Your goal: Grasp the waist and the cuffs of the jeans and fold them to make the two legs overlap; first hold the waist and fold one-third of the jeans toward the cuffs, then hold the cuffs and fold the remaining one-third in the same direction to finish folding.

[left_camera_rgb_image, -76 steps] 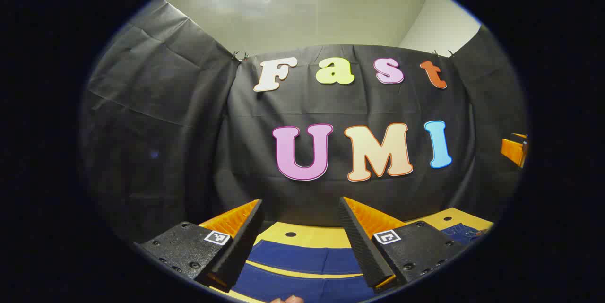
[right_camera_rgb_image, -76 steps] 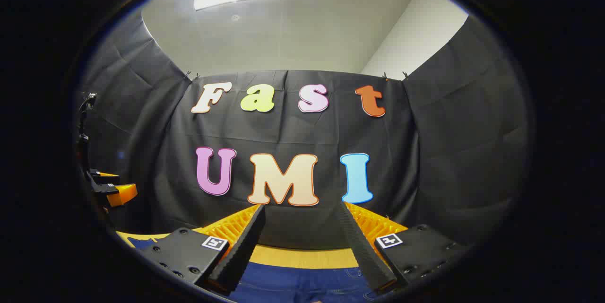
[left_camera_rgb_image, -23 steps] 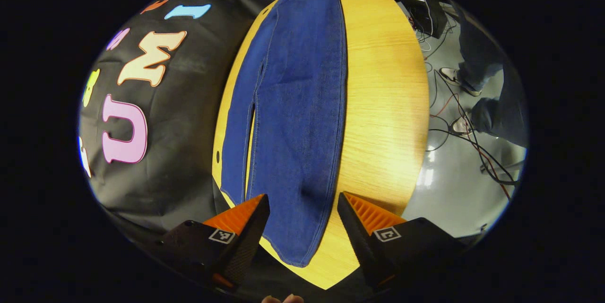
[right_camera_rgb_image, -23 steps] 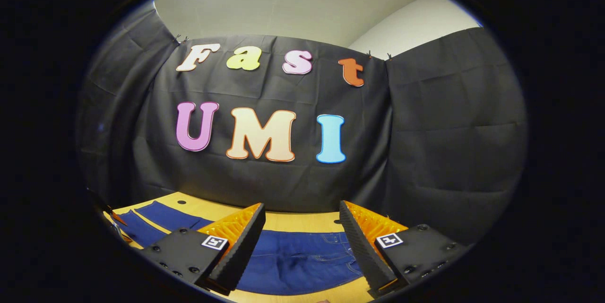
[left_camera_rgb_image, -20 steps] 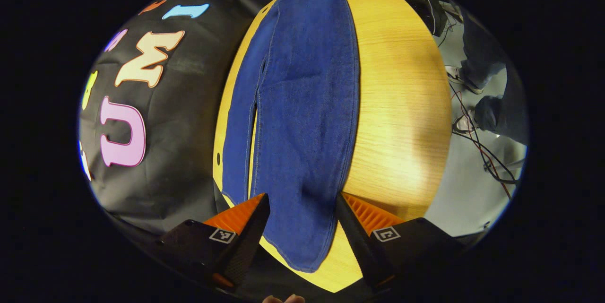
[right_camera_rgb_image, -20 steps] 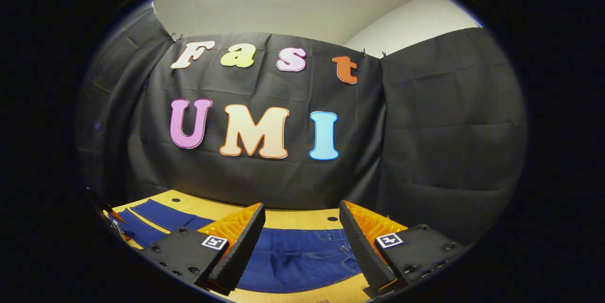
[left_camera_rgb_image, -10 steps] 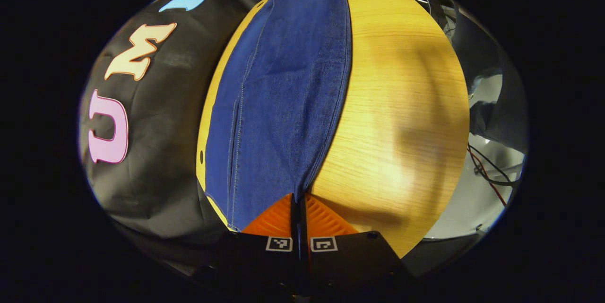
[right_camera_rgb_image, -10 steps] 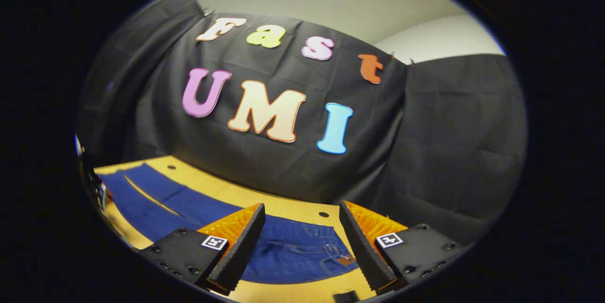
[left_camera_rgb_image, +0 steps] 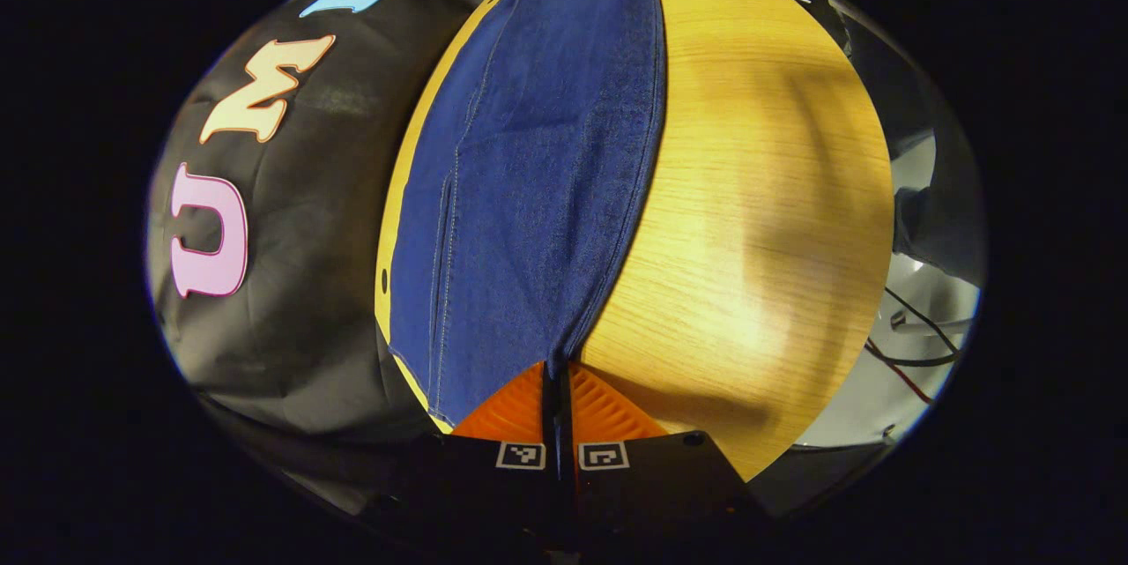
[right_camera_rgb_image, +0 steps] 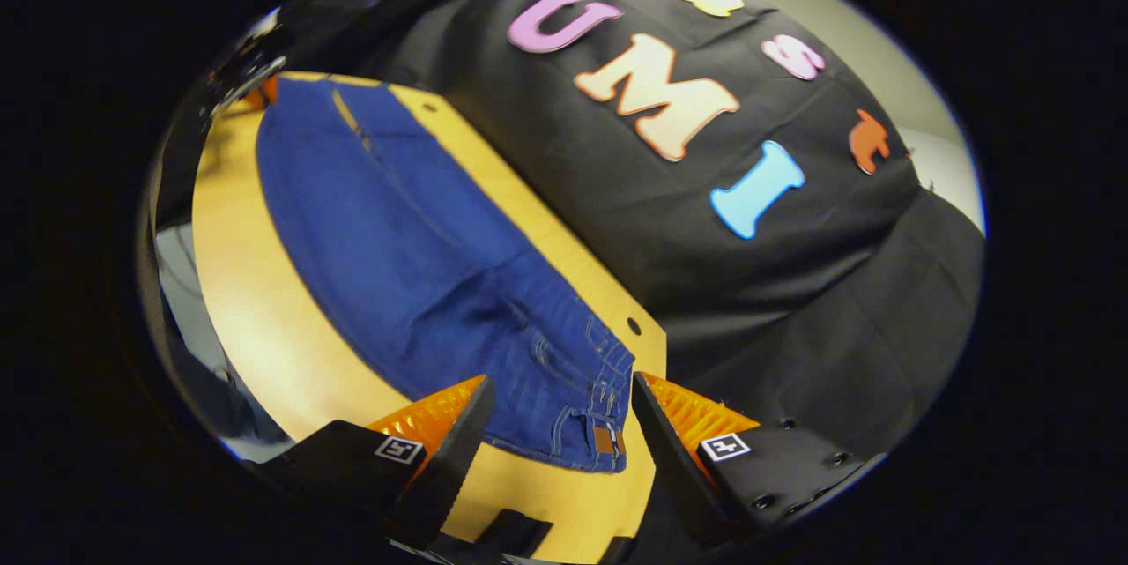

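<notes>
One jeans (left_camera_rgb_image: 529, 177) cuff is being clamped by left gripper (left_camera_rgb_image: 557, 389) at table (left_camera_rgb_image: 749, 195) edge; right gripper (right_camera_rgb_image: 555, 424) is being held agape over waist (right_camera_rgb_image: 590, 406).

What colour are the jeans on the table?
Dark blue denim jeans, clearest in the left gripper view.

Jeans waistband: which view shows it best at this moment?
The right gripper view: the waistband, with belt loops and a leather patch, lies between the open right gripper. The left gripper view shows the jeans running away from the left gripper, shut on a cuff; the waist is far off.
</notes>
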Demonstrator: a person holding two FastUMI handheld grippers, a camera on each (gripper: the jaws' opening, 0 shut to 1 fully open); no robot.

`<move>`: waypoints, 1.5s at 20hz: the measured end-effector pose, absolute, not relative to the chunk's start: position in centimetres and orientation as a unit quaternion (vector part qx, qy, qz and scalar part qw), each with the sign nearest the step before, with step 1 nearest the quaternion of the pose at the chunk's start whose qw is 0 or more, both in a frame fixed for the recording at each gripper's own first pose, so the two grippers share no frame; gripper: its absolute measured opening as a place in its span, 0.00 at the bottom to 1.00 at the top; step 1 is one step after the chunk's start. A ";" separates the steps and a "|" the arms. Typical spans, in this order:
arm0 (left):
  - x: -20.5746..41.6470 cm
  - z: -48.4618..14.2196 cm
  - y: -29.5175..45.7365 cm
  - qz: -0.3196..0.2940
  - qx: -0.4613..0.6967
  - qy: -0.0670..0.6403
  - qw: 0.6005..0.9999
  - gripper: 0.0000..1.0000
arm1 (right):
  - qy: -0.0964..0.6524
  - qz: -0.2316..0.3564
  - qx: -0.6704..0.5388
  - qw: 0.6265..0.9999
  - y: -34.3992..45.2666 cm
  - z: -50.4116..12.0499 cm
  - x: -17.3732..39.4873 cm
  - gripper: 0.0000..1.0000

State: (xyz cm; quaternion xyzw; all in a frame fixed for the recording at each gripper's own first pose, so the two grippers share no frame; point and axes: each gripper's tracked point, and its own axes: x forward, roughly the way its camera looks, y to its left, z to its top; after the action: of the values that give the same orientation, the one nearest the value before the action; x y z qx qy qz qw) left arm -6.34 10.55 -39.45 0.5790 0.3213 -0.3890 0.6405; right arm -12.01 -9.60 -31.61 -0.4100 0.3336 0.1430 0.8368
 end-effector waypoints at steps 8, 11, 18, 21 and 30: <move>-6.4 -39.3 10.9 -0.372 0.580 0.343 0.638 0.00 | 0.396 0.258 -0.502 0.725 -13.1 -41.3 -14.0 0.99; -6.4 -39.3 10.8 -0.367 0.576 0.355 0.638 0.00 | 0.397 0.276 -0.529 0.697 -13.6 -42.8 -13.7 1.00; -6.4 -39.3 10.7 -0.361 0.566 0.377 0.638 0.00 | 0.421 0.275 -0.546 0.670 -14.4 -46.7 -12.4 0.43; -6.2 -39.3 10.9 -0.354 0.557 0.390 0.642 0.00 | 0.418 0.258 -0.547 0.678 -14.4 -45.9 -11.5 0.05; 0.2 -33.1 10.5 -0.270 0.492 0.397 0.726 0.00 | 0.363 0.131 -0.485 0.785 -13.6 -38.3 -1.5 0.03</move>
State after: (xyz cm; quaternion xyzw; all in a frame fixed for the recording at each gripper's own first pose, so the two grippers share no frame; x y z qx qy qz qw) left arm 0.21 10.52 -33.15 0.4924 0.3975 -0.2700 0.7257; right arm -1.55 -13.61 -38.27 -0.4846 0.3626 0.1305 0.7853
